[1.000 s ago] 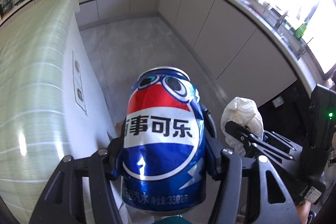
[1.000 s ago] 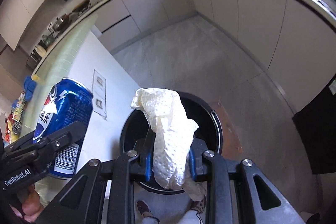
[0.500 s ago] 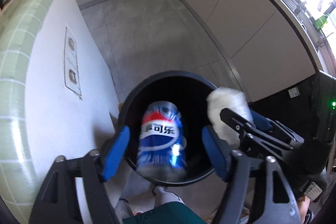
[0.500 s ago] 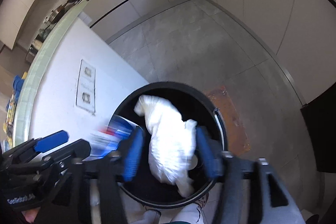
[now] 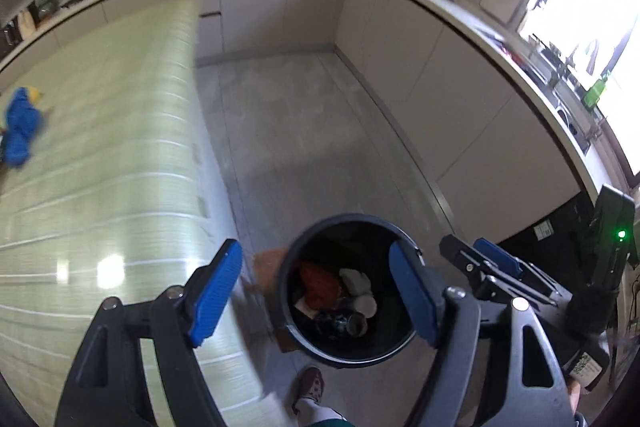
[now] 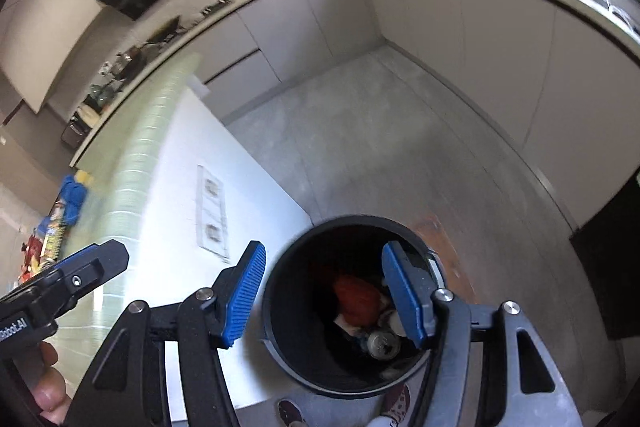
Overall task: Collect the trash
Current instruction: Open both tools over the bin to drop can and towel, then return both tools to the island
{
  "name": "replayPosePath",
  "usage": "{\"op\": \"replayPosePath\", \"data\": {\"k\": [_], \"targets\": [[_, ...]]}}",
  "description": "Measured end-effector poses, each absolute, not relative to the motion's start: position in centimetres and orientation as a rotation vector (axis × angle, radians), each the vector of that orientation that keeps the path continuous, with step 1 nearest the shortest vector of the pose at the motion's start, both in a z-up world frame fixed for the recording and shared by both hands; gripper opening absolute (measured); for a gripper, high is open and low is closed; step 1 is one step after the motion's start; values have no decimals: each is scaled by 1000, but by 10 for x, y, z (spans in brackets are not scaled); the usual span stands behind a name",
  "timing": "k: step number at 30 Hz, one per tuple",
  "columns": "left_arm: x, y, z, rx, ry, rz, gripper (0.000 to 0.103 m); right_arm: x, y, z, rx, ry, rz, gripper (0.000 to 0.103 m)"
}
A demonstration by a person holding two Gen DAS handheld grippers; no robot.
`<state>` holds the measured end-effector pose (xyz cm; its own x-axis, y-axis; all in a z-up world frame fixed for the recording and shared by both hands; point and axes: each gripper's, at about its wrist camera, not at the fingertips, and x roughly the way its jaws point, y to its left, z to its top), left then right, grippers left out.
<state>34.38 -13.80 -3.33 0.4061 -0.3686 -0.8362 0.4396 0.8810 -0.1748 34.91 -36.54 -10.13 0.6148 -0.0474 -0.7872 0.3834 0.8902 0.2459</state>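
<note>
Both claws [image 5: 316,295] [image 6: 324,297] apart and empty, bin [image 5: 298,337] contents dim, can [image 6: 383,344] half hidden

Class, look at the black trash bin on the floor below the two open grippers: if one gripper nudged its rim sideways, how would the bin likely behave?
The black trash bin looks tall with a thin wall, so a push at the rim would probably rock or tip it. Only a few pieces lie at its bottom, such as a can and something red, so it is likely light. The floor looks smooth, so it may slide.
</note>
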Motion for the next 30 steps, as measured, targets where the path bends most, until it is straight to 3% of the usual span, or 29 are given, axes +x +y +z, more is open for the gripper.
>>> {"op": "replayPosePath", "data": {"k": [11,22,30], "targets": [[352,23,-8,-2,955,-379,77,376,-202,-56,313,832,-133,66],[372,173,-14,-63,927,-224,77,415,-29,-63,246,834,-4,70],[386,250,-21,-136,919,-69,77,442,34,-64,163,870,123,70]]}}
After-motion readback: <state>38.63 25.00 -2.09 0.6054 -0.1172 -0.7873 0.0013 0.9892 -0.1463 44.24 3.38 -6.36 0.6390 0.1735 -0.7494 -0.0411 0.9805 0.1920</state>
